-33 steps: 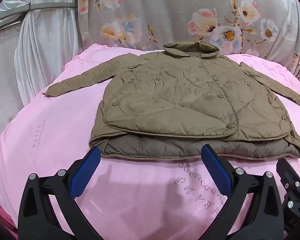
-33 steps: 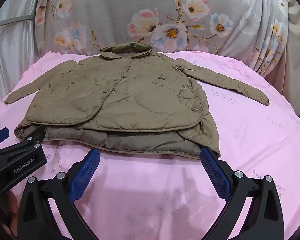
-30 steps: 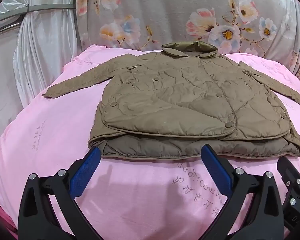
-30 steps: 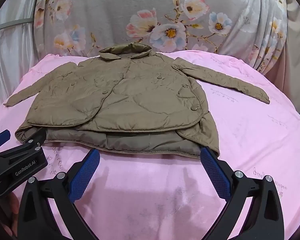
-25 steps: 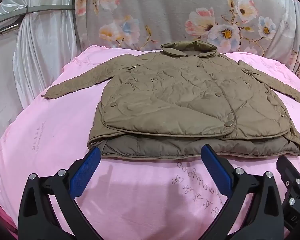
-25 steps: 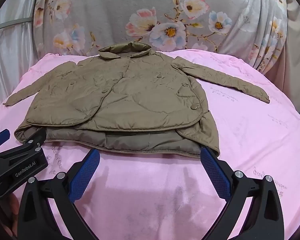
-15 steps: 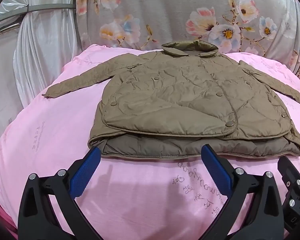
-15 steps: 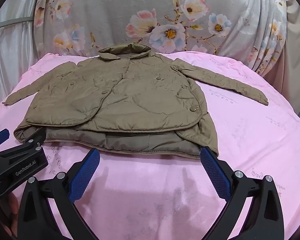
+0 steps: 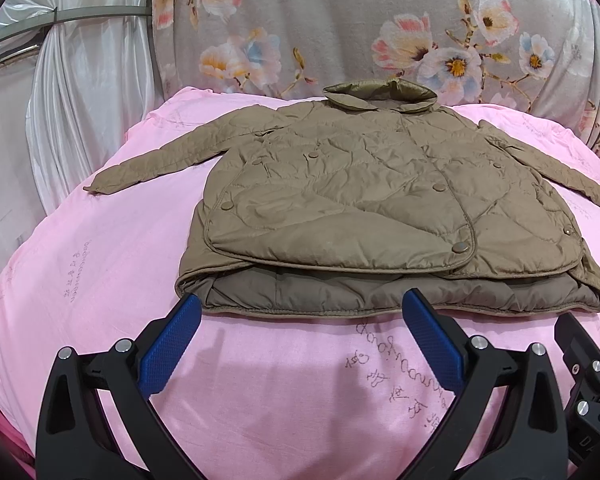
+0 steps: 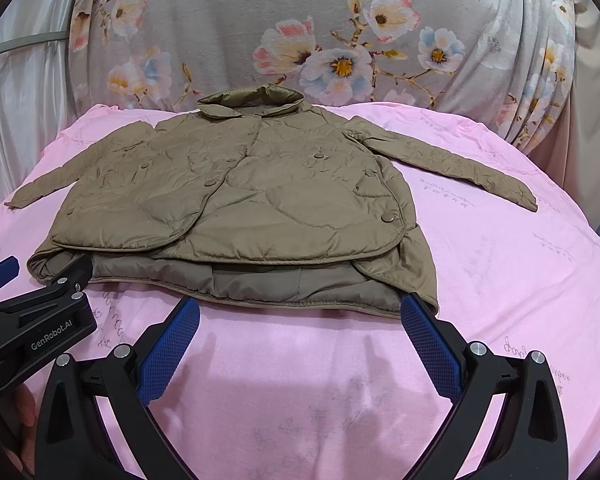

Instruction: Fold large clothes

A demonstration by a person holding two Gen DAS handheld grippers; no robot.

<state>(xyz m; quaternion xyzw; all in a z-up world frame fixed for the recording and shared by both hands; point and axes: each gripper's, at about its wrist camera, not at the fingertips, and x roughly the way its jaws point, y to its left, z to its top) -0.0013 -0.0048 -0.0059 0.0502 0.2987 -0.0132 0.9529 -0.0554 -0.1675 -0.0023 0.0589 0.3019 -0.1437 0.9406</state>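
Note:
An olive quilted jacket [image 9: 360, 200] lies face up on the pink sheet [image 9: 100, 264], collar at the far side, both sleeves spread outward. It also shows in the right wrist view [image 10: 252, 208]. Its hem faces me. My left gripper [image 9: 300, 320] is open and empty, hovering just short of the hem's left half. My right gripper [image 10: 300, 322] is open and empty, just short of the hem's right half. The left gripper's body [image 10: 36, 320] shows at the left of the right wrist view.
A grey floral cloth [image 9: 340, 28] hangs behind the surface. A white curtain [image 9: 80, 92] hangs at the far left. The pink sheet [image 10: 520, 280] extends to the right past the right sleeve [image 10: 460, 168]. A hand's edge [image 10: 20, 408] shows at bottom left.
Both grippers wavered slightly in view; the jacket has not moved and both grippers stay open.

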